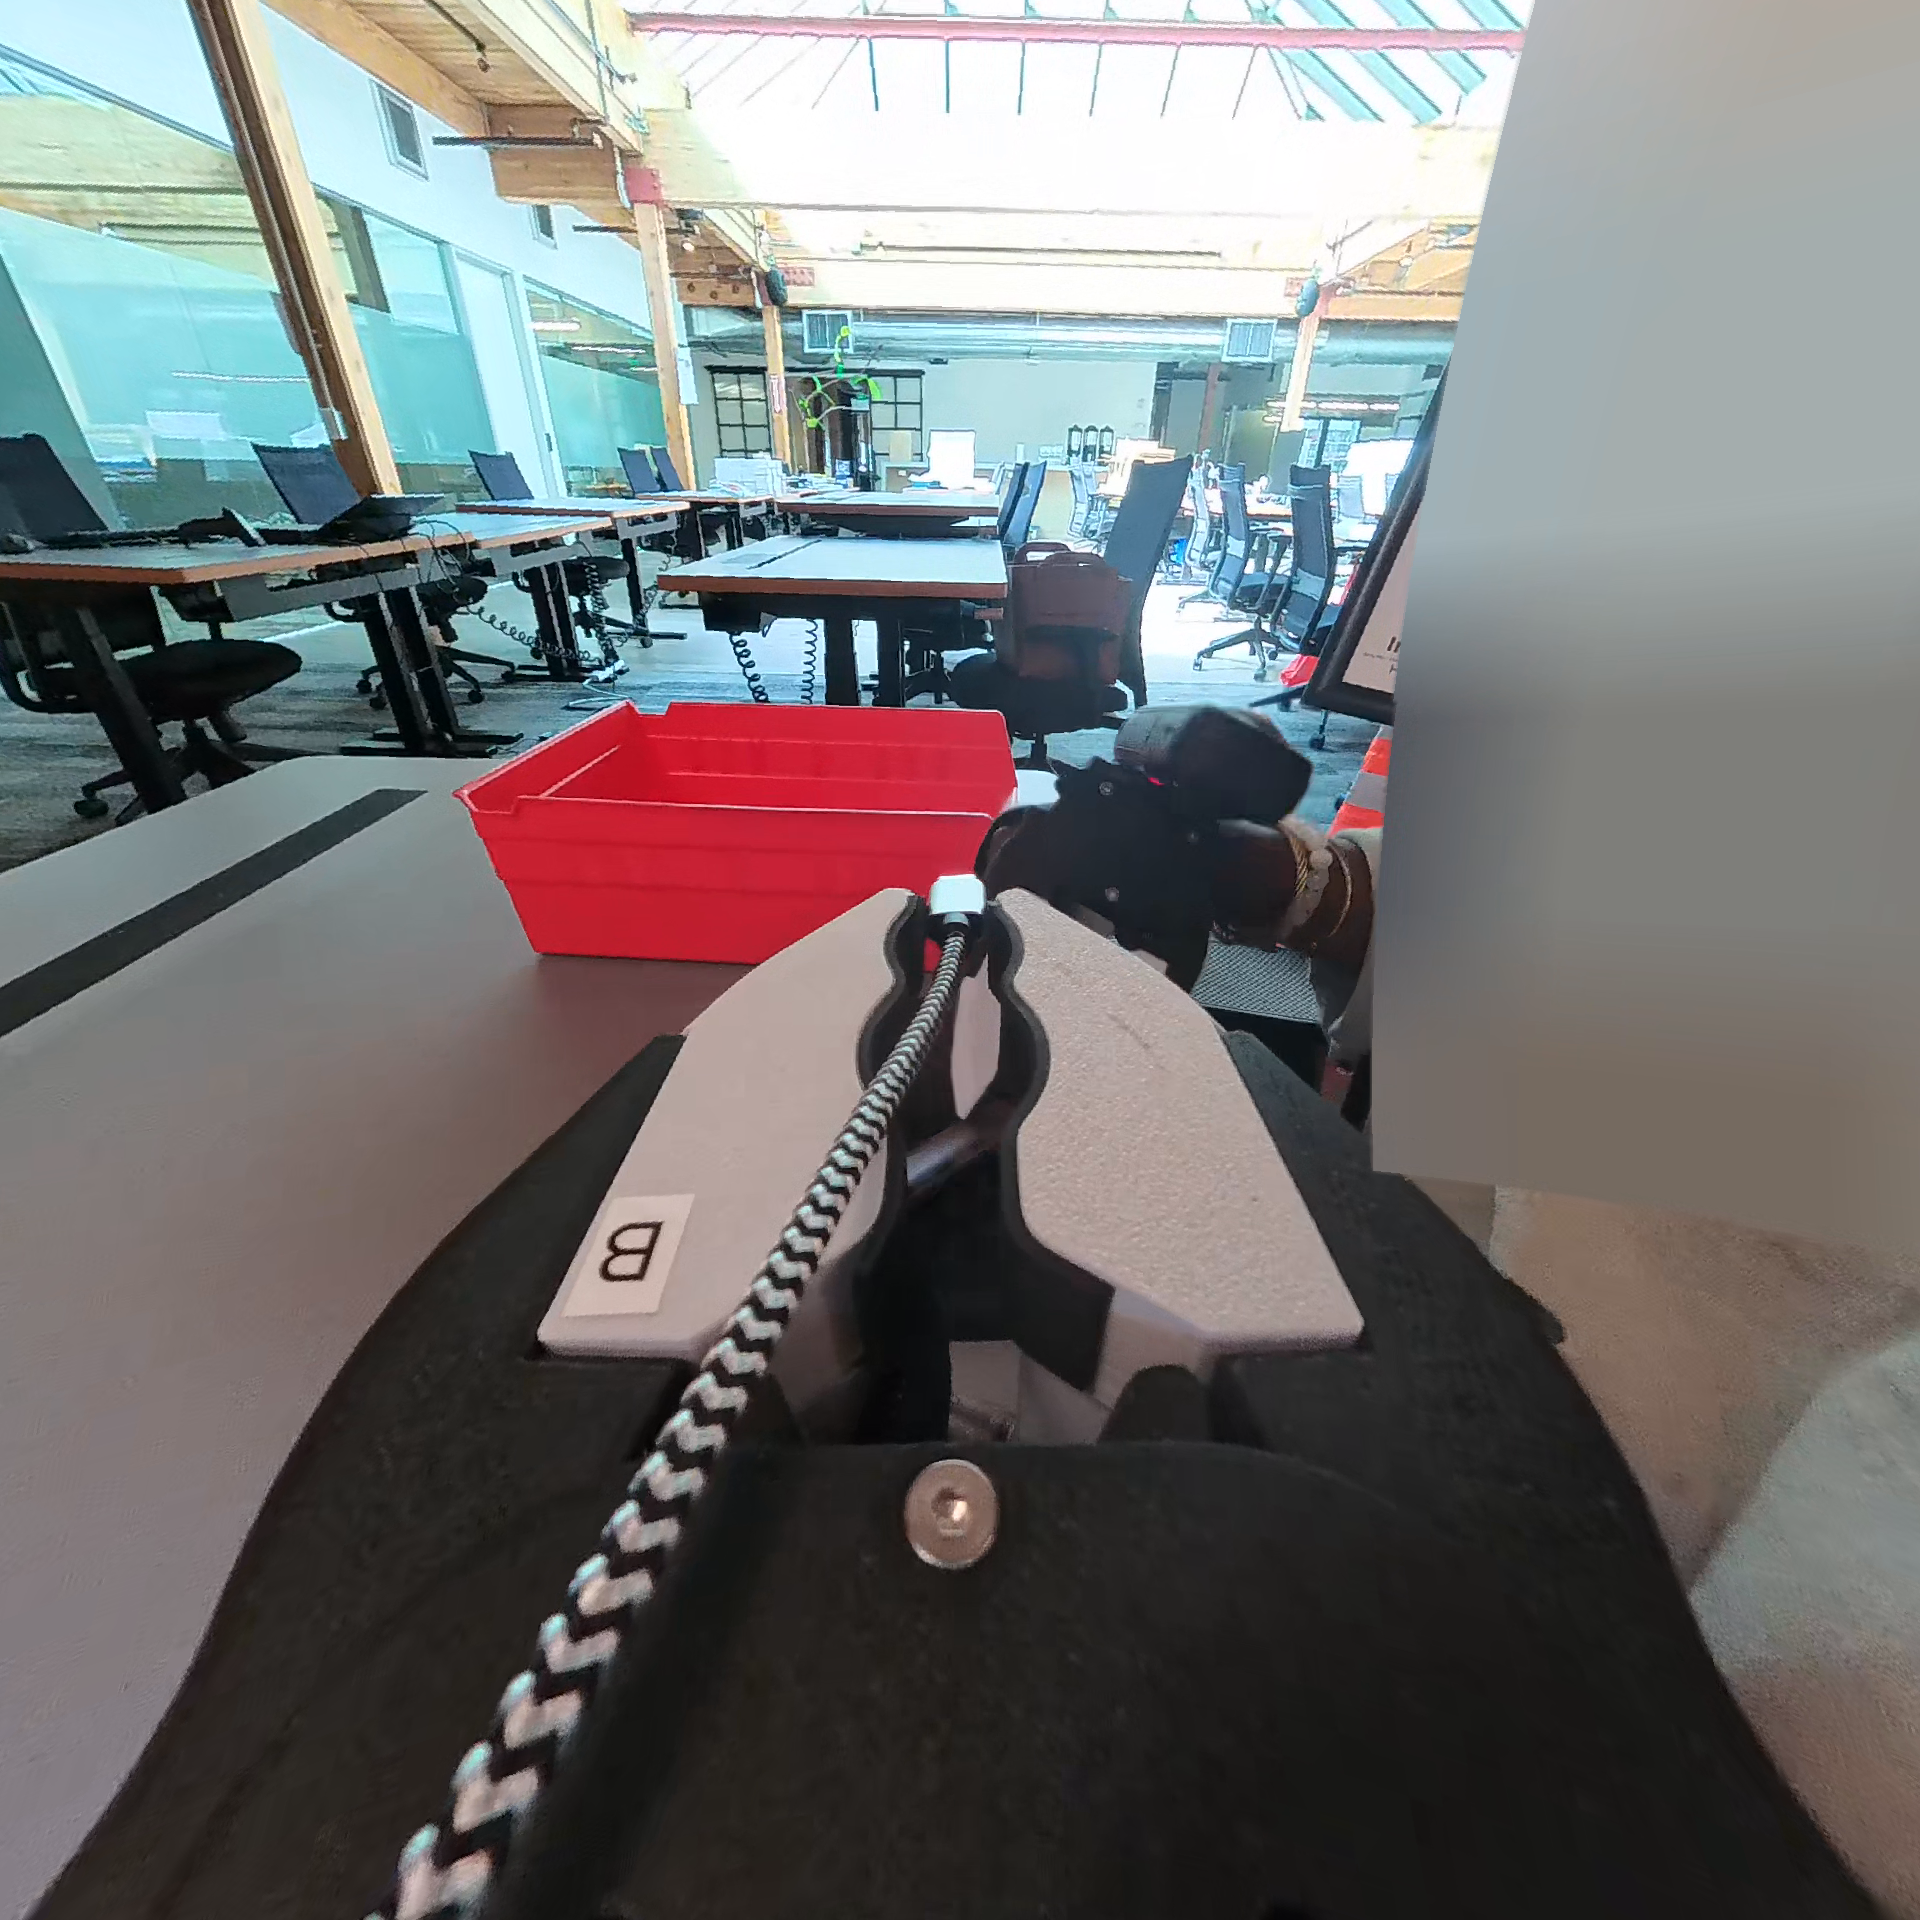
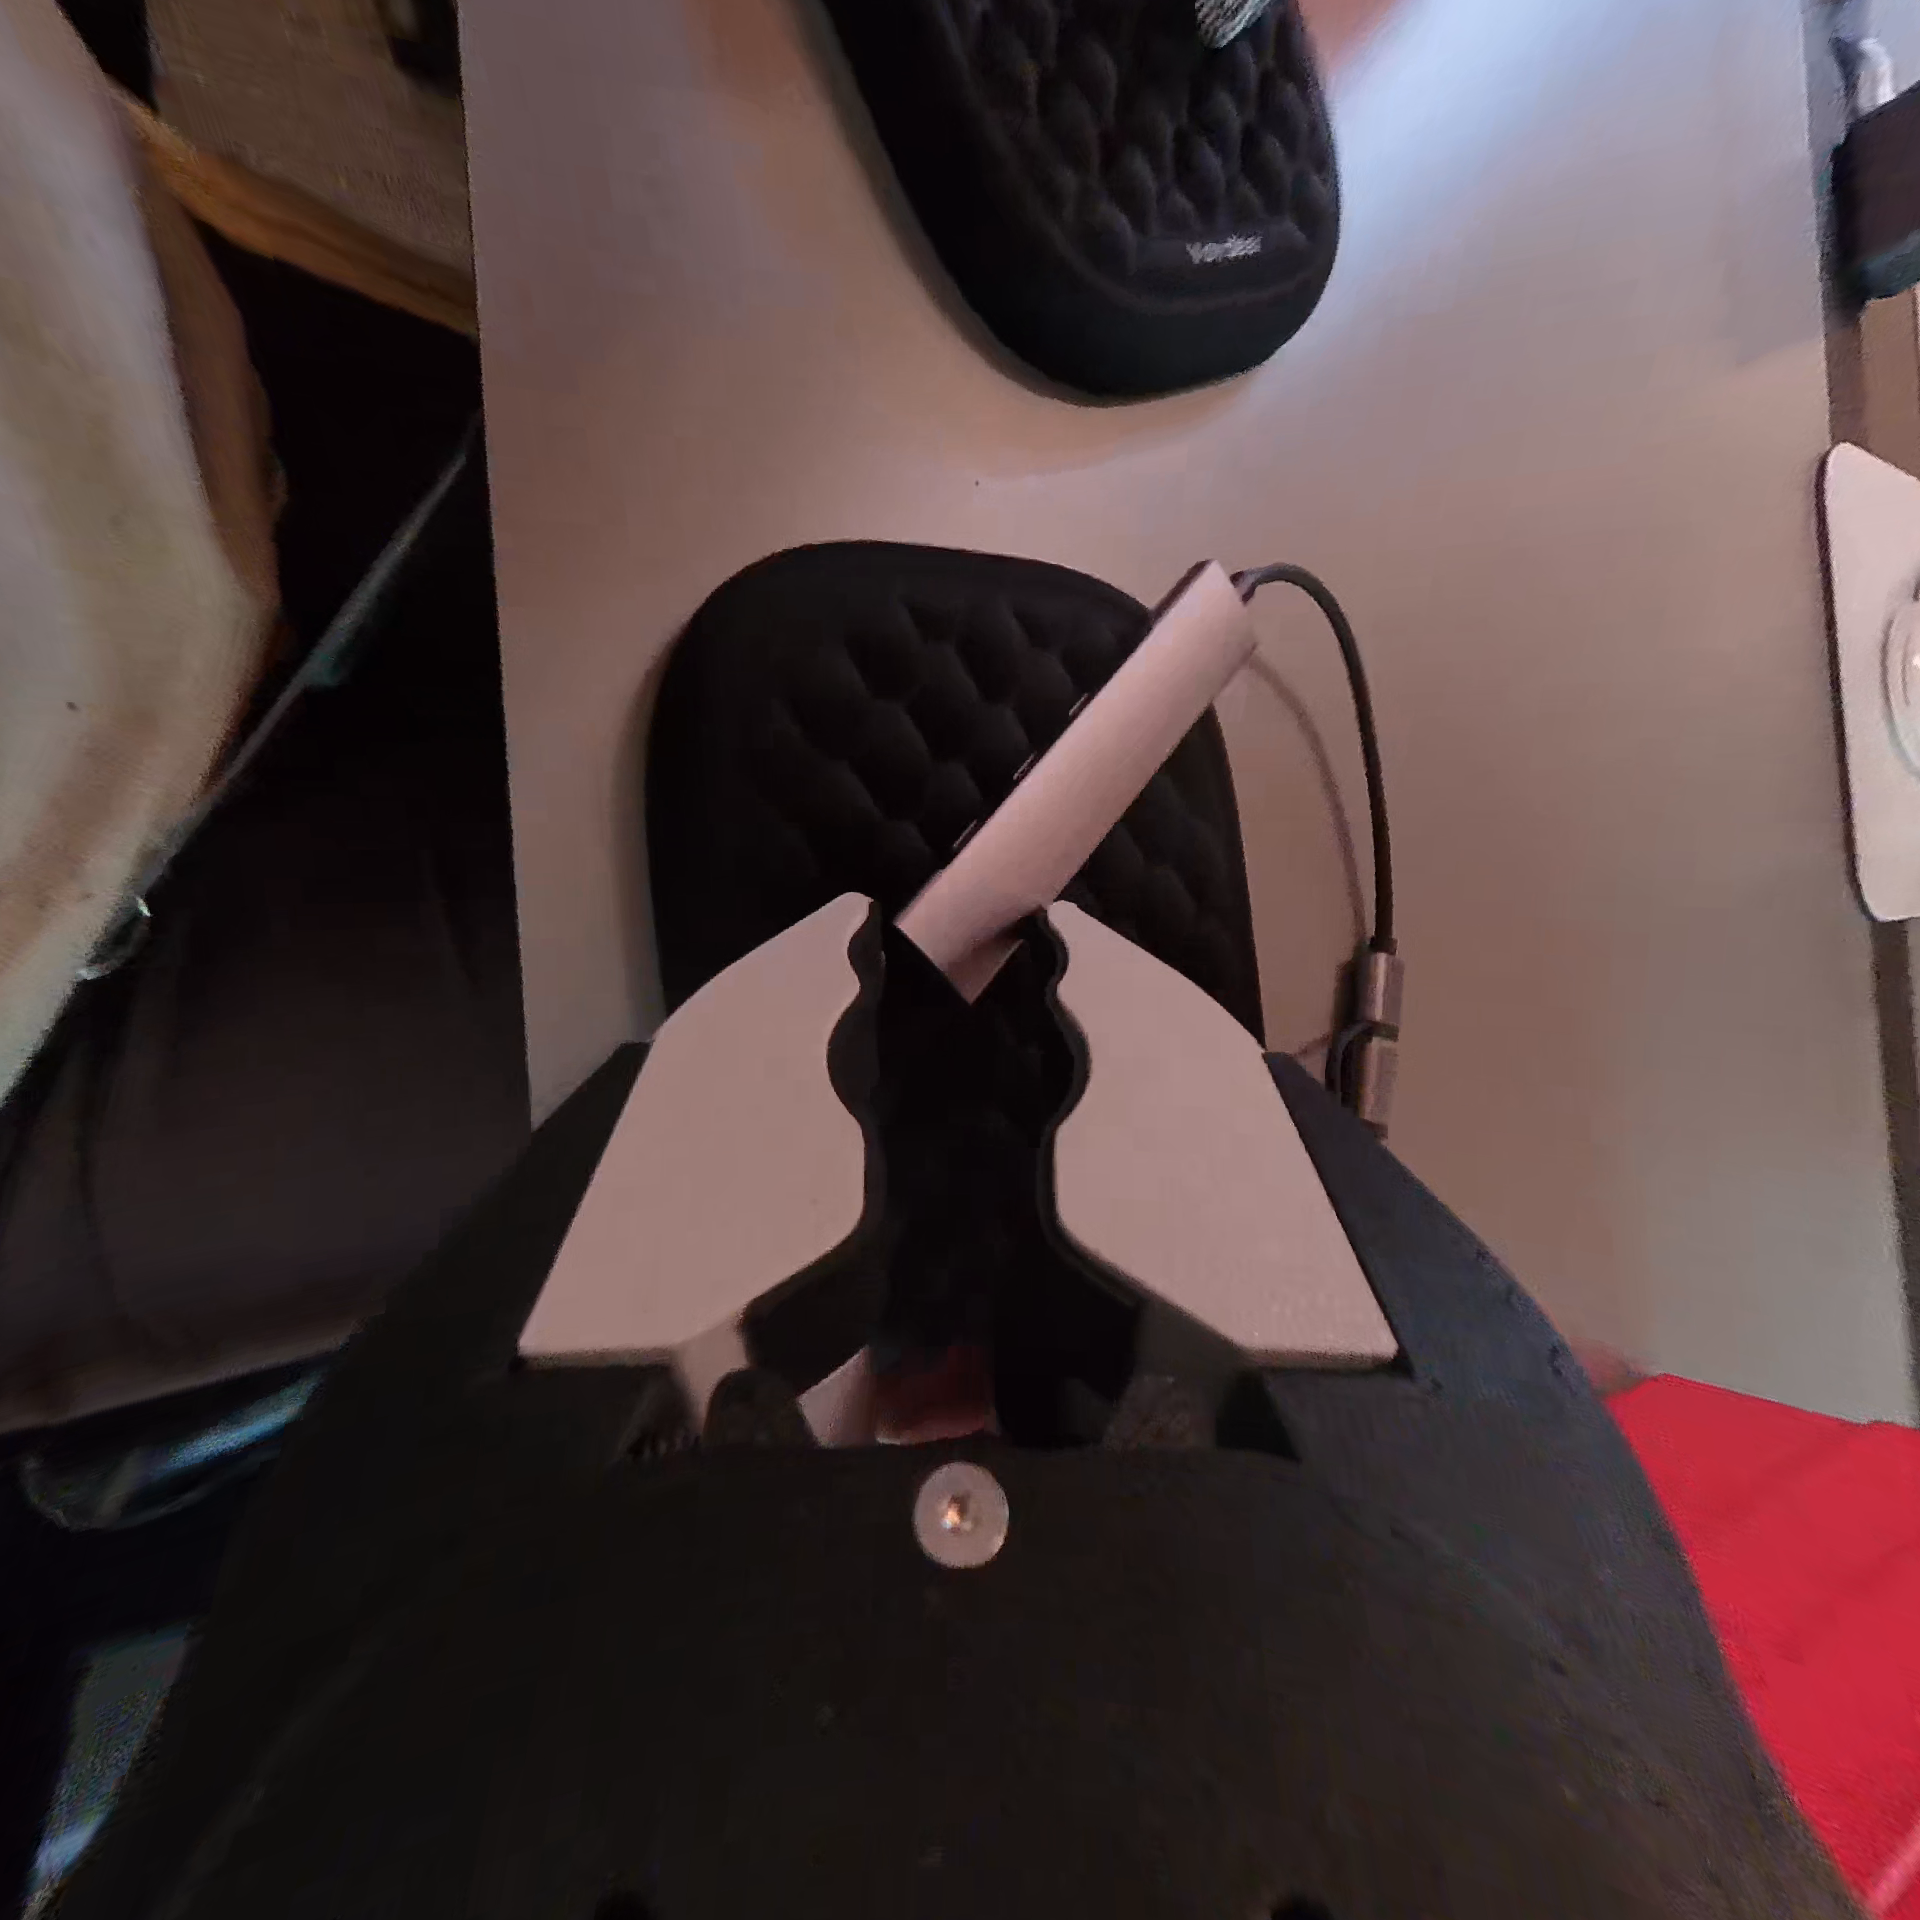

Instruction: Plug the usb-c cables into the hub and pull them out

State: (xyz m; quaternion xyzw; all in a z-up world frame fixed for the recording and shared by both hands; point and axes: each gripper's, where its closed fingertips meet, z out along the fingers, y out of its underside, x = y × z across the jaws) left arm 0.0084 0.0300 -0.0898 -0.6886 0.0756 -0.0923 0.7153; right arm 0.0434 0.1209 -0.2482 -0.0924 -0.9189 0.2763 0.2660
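My left gripper [image 1: 958, 914] is shut on a black-and-white braided usb-c cable [image 1: 831, 1195]; its silver plug [image 1: 957, 894] sticks out past the fingertips. The cable runs back over the gripper toward the lower left. My right gripper [image 2: 966, 925] is shut on one end of a slim silver hub [image 2: 1081, 774] and holds it tilted above a black quilted pad [image 2: 831, 748]. The hub's own dark cord [image 2: 1361, 748] loops down on the right to grey connectors [image 2: 1377, 1029]. The right gripper also shows in the left wrist view [image 1: 1143, 831], behind the plug.
A red plastic bin [image 1: 727, 831] stands on the grey table [image 1: 260, 1039] ahead of the left gripper; it also shows as a red corner in the right wrist view [image 2: 1787, 1579]. A second black quilted pad [image 2: 1101, 177] lies farther off. A white flat object [image 2: 1870, 675] lies at the right edge. About 20 cm separates my left fingertips from my right.
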